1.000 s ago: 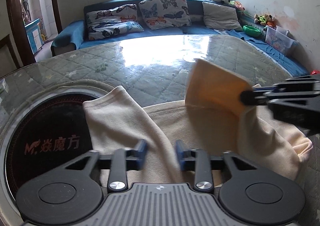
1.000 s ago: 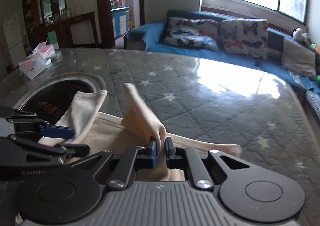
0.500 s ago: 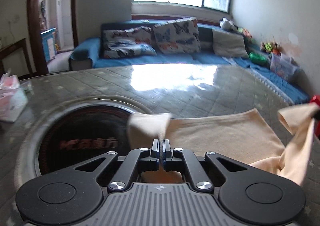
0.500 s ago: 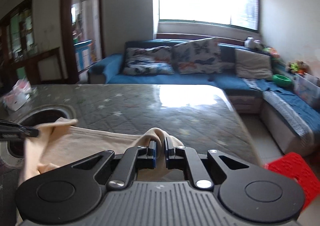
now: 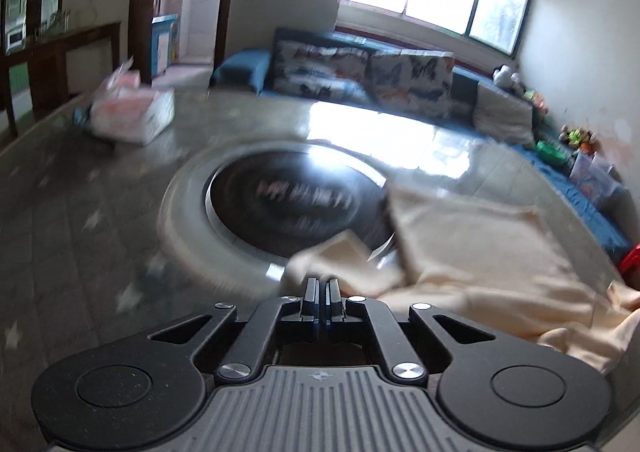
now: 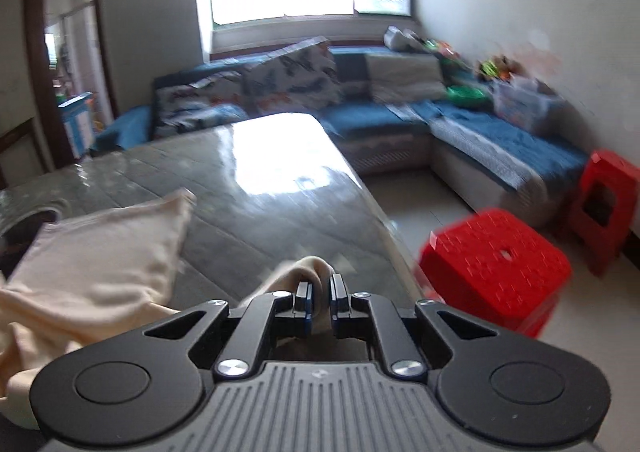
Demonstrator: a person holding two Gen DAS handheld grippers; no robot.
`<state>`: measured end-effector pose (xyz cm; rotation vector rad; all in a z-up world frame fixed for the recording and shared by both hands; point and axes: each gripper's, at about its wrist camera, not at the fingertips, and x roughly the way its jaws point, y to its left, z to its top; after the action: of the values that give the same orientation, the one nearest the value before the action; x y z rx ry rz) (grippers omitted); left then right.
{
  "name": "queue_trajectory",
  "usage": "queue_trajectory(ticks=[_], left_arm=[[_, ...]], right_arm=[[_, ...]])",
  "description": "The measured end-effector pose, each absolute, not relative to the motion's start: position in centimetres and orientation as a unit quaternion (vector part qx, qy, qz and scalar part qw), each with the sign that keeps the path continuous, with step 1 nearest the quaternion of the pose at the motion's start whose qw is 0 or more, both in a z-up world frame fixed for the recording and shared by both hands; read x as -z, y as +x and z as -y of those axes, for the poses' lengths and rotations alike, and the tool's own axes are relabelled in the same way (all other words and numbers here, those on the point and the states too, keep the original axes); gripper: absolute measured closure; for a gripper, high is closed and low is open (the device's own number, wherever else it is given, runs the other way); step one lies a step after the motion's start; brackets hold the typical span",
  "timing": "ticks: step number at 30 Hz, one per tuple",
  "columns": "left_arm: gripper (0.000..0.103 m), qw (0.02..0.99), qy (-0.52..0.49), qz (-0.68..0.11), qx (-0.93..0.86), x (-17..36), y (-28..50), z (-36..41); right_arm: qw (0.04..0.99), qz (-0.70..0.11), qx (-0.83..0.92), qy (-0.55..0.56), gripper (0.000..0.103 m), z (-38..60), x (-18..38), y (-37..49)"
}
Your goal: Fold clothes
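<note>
Left gripper (image 5: 321,289) clamped on a corner of the cream knit garment (image 5: 472,248), which lies on the grey quilted table (image 5: 72,212) right of the round black cooktop (image 5: 288,204); its lettering is blurred, unreadable. Right gripper (image 6: 320,294) pinches another garment fold at the table's near right edge.

garment (image 5: 480,252) lies on table (image 5: 80,212), right of the round inset (image 5: 288,204). tissue pack (image 5: 132,112) at table's far left. sofa (image 5: 360,72) behind the table. stool (image 6: 496,264) right of table edge.
</note>
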<state>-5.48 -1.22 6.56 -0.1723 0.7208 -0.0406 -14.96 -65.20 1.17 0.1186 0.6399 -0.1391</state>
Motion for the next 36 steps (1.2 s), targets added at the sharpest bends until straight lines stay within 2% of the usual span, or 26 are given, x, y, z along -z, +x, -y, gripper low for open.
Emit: queue_trajectory(ticks=[3, 6, 7, 9, 10, 11, 12, 20, 25, 36], left_arm=[[0.099, 0.924, -0.085, -0.373, 0.012, -5.4, -6.0, 0.4], [0.097, 0.924, -0.080, -0.373, 0.012, -5.4, -6.8, 0.1], [0.094, 0.926, -0.078, -0.369, 0.017, -5.7, -7.0, 0.3], [0.078, 0.930, -0.072, -0.360, 0.027, -6.2, -7.5, 0.6], [0.062, 0.932, -0.069, -0.355, 0.033, -6.5, -7.7, 1.0], [0.051, 0.934, -0.064, -0.350, 0.039, -6.7, -7.9, 1.5], [0.050, 0.935, -0.058, -0.346, 0.045, -6.8, -7.9, 1.9], [0.039, 0.932, -0.042, -0.344, 0.104, -6.8, -7.3, 6.2], [0.032, 0.927, -0.023, -0.346, 0.145, -6.2, -6.9, 9.1], [0.031, 0.914, 0.011, -0.345, 0.215, -5.6, -6.8, 12.9]], right_arm=[[0.938, -0.328, 0.089, 0.062, 0.084, 65.8, 0.1, -15.9], [0.935, -0.331, 0.114, 0.059, 0.061, 65.9, 0.4, -17.2], [0.936, -0.326, 0.116, 0.056, 0.050, 65.9, 0.3, -17.5], [0.939, -0.318, 0.121, 0.047, 0.041, 65.8, -0.1, -17.9], [0.940, -0.316, 0.119, 0.042, 0.032, 65.5, -0.3, -17.9], [0.941, -0.316, 0.115, 0.038, 0.022, 65.2, -0.3, -17.7], [0.942, -0.315, 0.112, 0.034, 0.019, 64.9, -0.4, -17.6], [0.938, -0.335, 0.087, -0.010, 0.003, 62.3, 0.8, -15.2], [0.932, -0.342, 0.112, -0.046, 0.000, 62.5, 1.6, -13.9], [0.913, -0.326, 0.242, -0.037, 0.000, 68.4, 0.7, -15.6]])
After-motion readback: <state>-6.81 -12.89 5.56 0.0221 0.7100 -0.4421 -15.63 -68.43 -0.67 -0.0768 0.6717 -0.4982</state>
